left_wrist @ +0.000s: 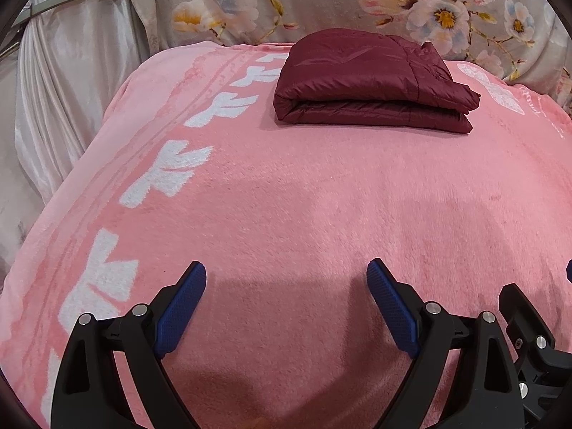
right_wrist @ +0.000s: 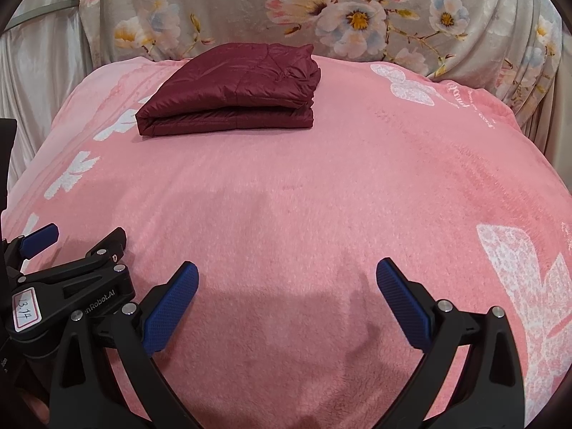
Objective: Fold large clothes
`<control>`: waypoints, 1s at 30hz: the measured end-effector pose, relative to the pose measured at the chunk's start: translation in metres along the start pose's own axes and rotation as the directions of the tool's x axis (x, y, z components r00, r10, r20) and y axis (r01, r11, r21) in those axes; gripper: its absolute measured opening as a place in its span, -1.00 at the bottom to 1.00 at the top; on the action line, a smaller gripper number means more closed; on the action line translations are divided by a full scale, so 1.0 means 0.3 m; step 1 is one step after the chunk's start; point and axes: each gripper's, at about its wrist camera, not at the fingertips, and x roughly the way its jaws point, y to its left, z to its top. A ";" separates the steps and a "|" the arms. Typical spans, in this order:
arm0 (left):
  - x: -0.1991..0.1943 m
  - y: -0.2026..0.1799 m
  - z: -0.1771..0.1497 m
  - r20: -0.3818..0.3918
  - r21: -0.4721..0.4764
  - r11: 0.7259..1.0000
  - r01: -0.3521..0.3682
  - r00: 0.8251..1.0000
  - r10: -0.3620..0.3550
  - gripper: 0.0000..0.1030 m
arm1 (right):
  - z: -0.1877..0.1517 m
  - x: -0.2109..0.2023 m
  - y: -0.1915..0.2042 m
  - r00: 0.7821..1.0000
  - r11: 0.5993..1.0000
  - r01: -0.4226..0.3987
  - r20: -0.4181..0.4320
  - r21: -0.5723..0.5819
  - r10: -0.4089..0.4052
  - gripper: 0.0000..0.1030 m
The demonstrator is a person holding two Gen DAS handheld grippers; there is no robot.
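Fingers of left gripper (left_wrist: 286, 275) and right gripper (right_wrist: 287, 275) spread wide, empty.

The pink blanket (left_wrist: 286, 196) is cut off by both views' lower edges.

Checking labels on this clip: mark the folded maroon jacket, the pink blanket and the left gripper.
folded maroon jacket (left_wrist: 361, 71), left wrist view, top panel.
pink blanket (right_wrist: 321, 186), right wrist view, bare middle.
left gripper (left_wrist: 286, 279), left wrist view, midway between the open fingertips.
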 end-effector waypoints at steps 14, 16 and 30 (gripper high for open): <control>-0.008 -0.004 0.002 0.012 0.000 1.000 -0.007 1.000 0.007 0.69 | 0.001 -0.003 -0.005 1.000 1.000 0.000 0.005 -0.003 0.000 0.89; -0.012 -0.006 0.002 0.014 -0.001 1.000 -0.008 1.000 0.008 0.69 | 0.001 -0.002 -0.005 1.000 1.000 0.000 0.006 -0.003 0.000 0.89; -0.028 -0.007 -0.001 0.041 -0.006 1.000 -0.014 0.999 0.014 0.68 | 0.010 -0.018 0.000 1.000 1.000 0.009 0.020 0.000 -0.009 0.89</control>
